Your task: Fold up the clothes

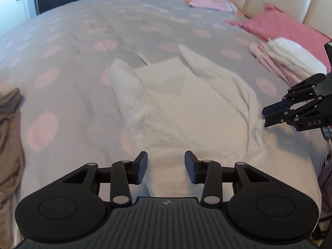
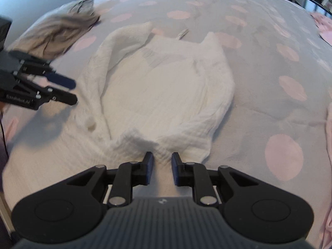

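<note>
Already spread flat on the bed (image 2: pixel 269 95), sleeves turned inward, the white garment (image 2: pixel 166 87) lies ready for folding; left tongs (image 1: pixel 166 167) and right tongs (image 2: pixel 162 169) hover unclenched over its near edge, grasping nothing, probably to pinch it

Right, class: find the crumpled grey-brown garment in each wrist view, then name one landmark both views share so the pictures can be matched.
Left wrist view: the grey-brown garment lies at the far left edge, partly cut off.
Right wrist view: it lies upper left on the bed, beyond the left tongs.
Shared landmark: the white garment spread in the middle of the spotted bedcover.
</note>
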